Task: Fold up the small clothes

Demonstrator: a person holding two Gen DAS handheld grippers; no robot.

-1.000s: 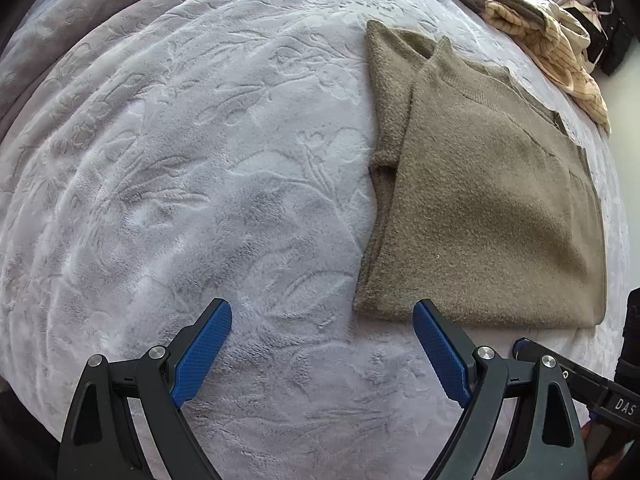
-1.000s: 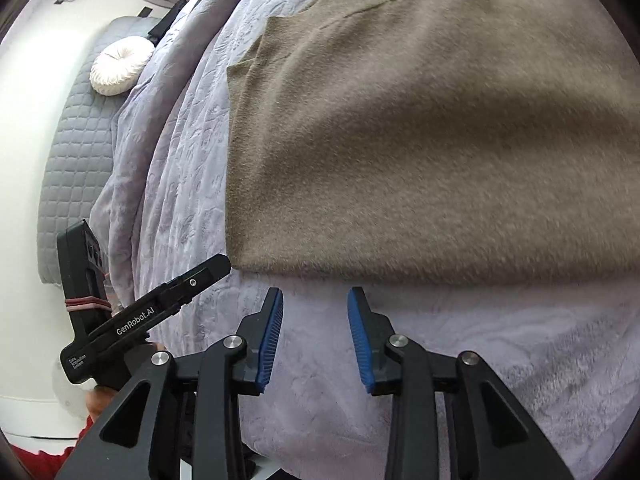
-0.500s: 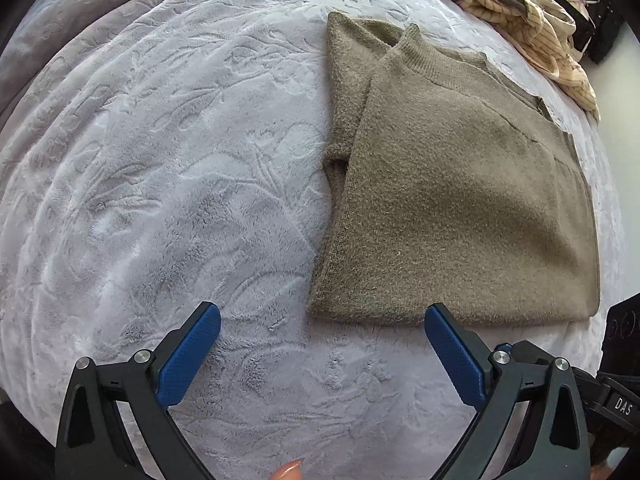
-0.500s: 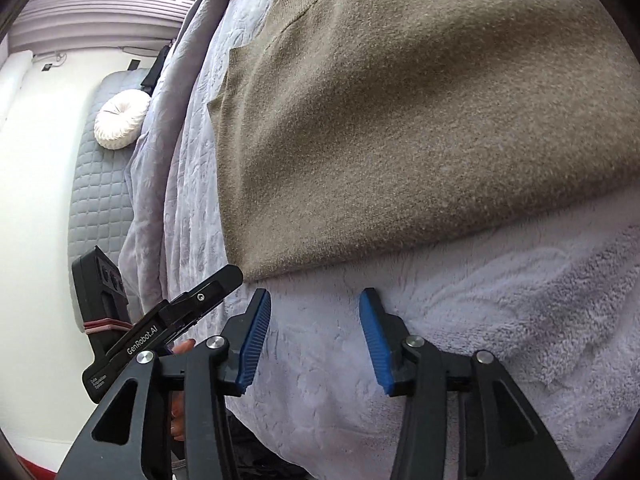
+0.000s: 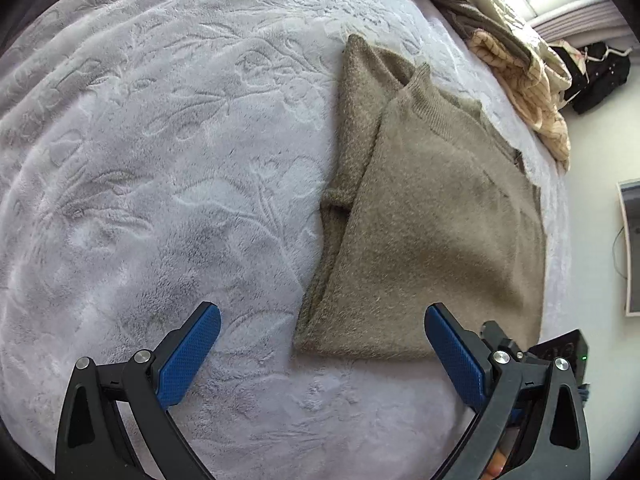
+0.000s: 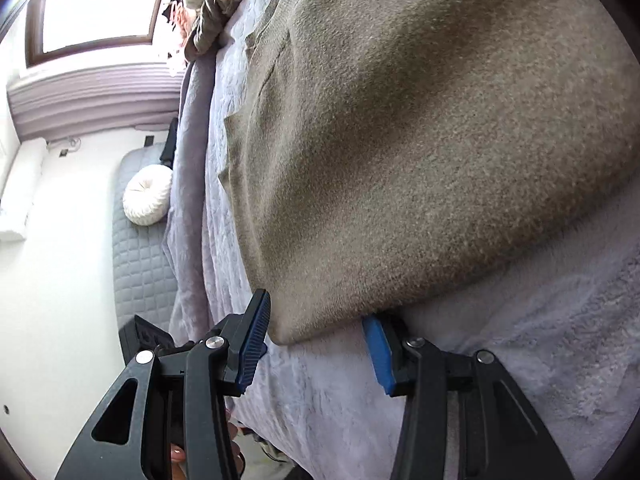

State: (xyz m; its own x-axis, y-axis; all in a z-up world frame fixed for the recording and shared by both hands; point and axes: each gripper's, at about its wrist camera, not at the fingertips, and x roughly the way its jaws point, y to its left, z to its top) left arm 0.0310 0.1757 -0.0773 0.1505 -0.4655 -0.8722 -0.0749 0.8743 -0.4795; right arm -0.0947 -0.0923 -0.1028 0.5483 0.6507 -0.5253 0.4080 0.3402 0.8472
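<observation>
Lying part-folded on the pale lilac embossed plush bedspread (image 5: 168, 168), the olive-brown fuzzy knitted sweater (image 5: 436, 240) fills the centre-right of the left wrist view, one sleeve doubled along its left side. Compared with a second ago, the left gripper (image 5: 322, 344) has spread its jaws to their widest; they stand released, nothing pressed between the blue pads (image 5: 188, 356), and now straddle the sweater's lower-left hem corner, which earlier sat nearer the right pad alone. The right gripper (image 6: 316, 344) has rolled and dropped towards the cloth: its jaws have just been opening, and the sweater's (image 6: 420, 140) corner now hangs between them at the lower centre, where before the hem lay clear above the tips. I cannot tell whether the pads press on it; a gap shows.

Only the left wrist view shows the cream-and-khaki heap of other clothes (image 5: 508, 56) spread out at the upper right. Only the right wrist view shows the window (image 6: 96, 8) at the upper left, the round white cushion (image 6: 146, 196) and the grey quilted mattress (image 6: 140, 256).
</observation>
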